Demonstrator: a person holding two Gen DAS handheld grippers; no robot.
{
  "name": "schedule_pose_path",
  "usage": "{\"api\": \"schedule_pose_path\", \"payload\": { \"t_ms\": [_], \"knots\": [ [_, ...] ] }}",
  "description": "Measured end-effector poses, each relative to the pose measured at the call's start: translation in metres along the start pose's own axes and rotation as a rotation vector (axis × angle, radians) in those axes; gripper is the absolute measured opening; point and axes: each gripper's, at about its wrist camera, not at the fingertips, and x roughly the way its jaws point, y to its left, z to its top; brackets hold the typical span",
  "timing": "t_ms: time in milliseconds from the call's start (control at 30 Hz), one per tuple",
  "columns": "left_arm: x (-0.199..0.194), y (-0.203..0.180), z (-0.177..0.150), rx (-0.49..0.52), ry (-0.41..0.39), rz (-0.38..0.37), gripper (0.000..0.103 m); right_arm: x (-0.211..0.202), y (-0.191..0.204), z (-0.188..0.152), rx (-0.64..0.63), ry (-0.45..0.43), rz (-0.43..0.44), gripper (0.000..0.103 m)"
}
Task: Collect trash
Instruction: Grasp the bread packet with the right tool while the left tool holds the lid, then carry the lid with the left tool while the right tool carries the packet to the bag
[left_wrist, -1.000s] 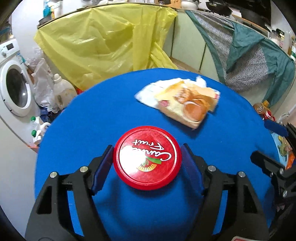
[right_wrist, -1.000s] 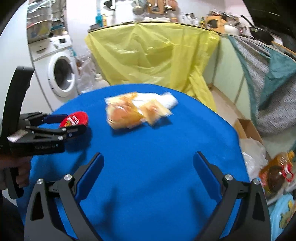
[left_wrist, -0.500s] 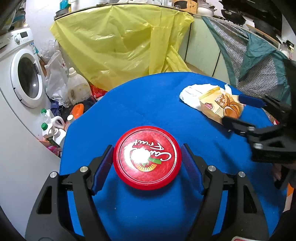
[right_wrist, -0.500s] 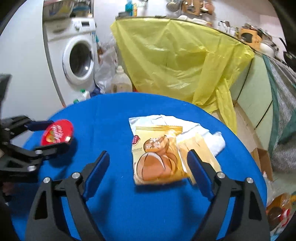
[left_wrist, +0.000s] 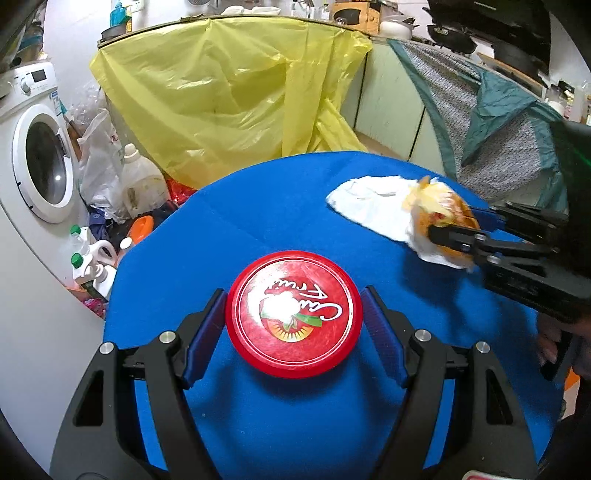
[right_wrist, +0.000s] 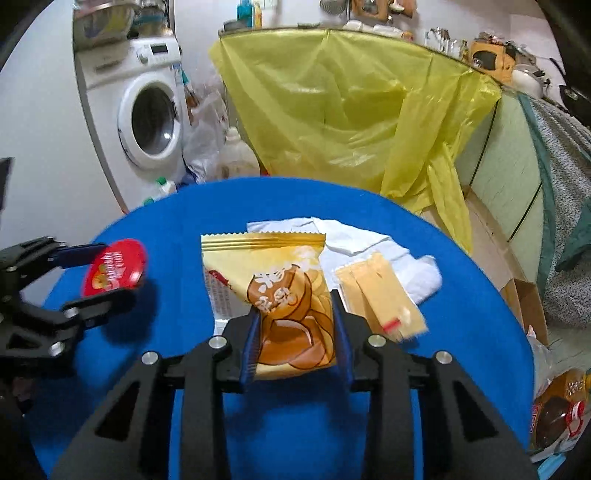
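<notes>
So far I have two pieces in hand: my left gripper (left_wrist: 293, 325) pinches the round red plastic lid (left_wrist: 293, 314) by its rim above the near edge of the blue round table (left_wrist: 258, 214), and my right gripper (right_wrist: 295, 332) is pressed onto the yellow bread-printed snack wrapper (right_wrist: 273, 291). Left on the table, toward its far right edge, are the small pale yellow sachet (right_wrist: 380, 295) and the crumpled white paper napkin (right_wrist: 354, 236). Nothing looks binned yet, I judge.
</notes>
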Motion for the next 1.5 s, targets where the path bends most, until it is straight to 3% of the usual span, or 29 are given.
{"api": "schedule_pose_path", "payload": {
  "t_ms": [300, 567, 900, 1167, 1500],
  "knots": [
    [-0.018, -0.034, -0.007, 0.049, -0.040, -0.079, 0.069, -0.063, -0.010, -0.044, 0.029, -0.065, -0.022, 0.033],
    [-0.025, -0.060, -0.023, 0.069, -0.035, -0.088, 0.069, -0.094, -0.026, -0.088, 0.104, -0.059, -0.029, 0.033],
    [-0.044, -0.100, -0.036, 0.091, -0.047, -0.169, 0.069, -0.152, -0.043, -0.116, 0.156, -0.109, -0.043, 0.033],
    [-0.086, -0.180, -0.044, 0.170, -0.110, -0.263, 0.069, -0.231, -0.073, -0.148, 0.161, -0.152, -0.137, 0.033],
    [-0.119, -0.313, -0.037, 0.356, -0.149, -0.406, 0.069, -0.334, -0.132, -0.241, 0.266, -0.172, -0.317, 0.033]
  ]
}}
